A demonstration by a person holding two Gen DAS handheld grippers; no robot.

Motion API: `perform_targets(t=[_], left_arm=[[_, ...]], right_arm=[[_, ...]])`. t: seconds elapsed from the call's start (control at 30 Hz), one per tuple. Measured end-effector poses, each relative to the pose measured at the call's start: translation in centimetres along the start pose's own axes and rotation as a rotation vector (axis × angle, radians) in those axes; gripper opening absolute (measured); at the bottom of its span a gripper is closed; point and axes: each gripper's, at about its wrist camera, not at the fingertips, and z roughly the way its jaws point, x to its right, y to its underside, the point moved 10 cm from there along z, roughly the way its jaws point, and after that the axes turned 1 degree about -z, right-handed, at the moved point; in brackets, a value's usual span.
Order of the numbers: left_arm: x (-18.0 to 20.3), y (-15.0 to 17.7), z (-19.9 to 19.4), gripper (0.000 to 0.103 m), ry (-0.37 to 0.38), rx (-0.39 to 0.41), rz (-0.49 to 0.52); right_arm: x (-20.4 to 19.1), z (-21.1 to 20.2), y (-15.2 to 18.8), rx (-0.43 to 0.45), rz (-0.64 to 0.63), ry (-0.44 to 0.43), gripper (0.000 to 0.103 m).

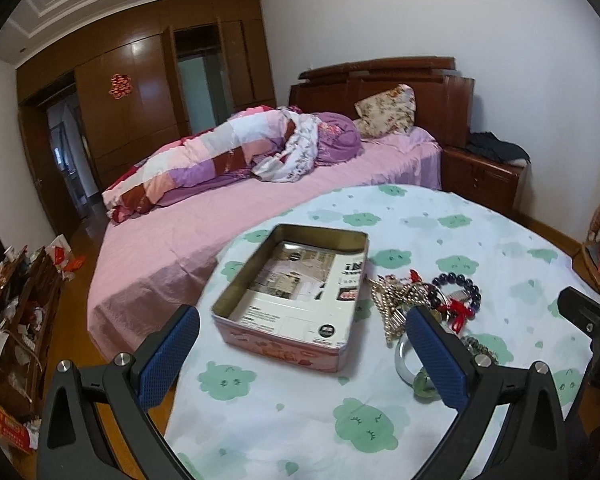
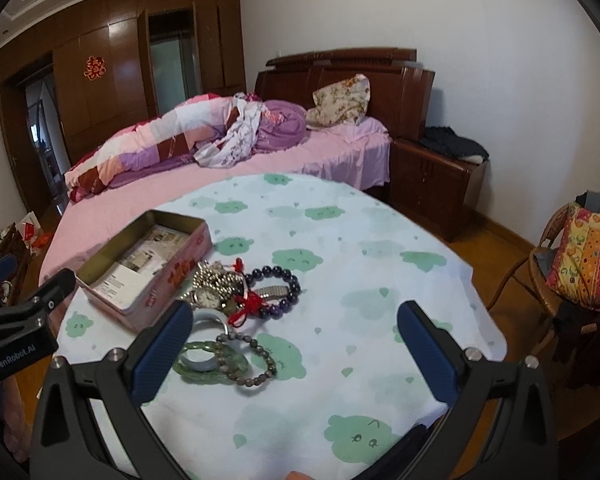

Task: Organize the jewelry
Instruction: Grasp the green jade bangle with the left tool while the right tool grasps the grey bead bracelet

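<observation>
Soft, dim daylight fills the room; glare streaks the wardrobe doors. Both fisheye views bend hard at the dark corners, slightly blurred throughout.

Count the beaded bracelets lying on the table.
2 clearly visible: a dark purple bead bracelet beside the watch, and a grey bead bracelet overlapping the green bangle. The tangled pile may hide more.

I read "GenRobot.AI" on the left gripper. Print on the paper inside the tin is too blurred.
</observation>
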Motion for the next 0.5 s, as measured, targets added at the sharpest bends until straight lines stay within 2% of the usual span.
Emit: perform_targets(t=[0.33,0.4,0.5], left_arm=[[5.0,2.6,5.2,0.102,0.111,-0.104,0.079],[6.1,3.3,6.4,0.099,0.135,-0.143,0.089],[7.5,4.3,7.7,0.085,0.162,-0.183,0.108]], right_arm=[[3.0,2.6,1.5,-0.065,0.034,0.035,0.103],[3.4,3.0,2.0,-0.079,0.039,0.041,0.103],[3.8,3.6,2.4,-0.094,0.040,0.044,0.103]])
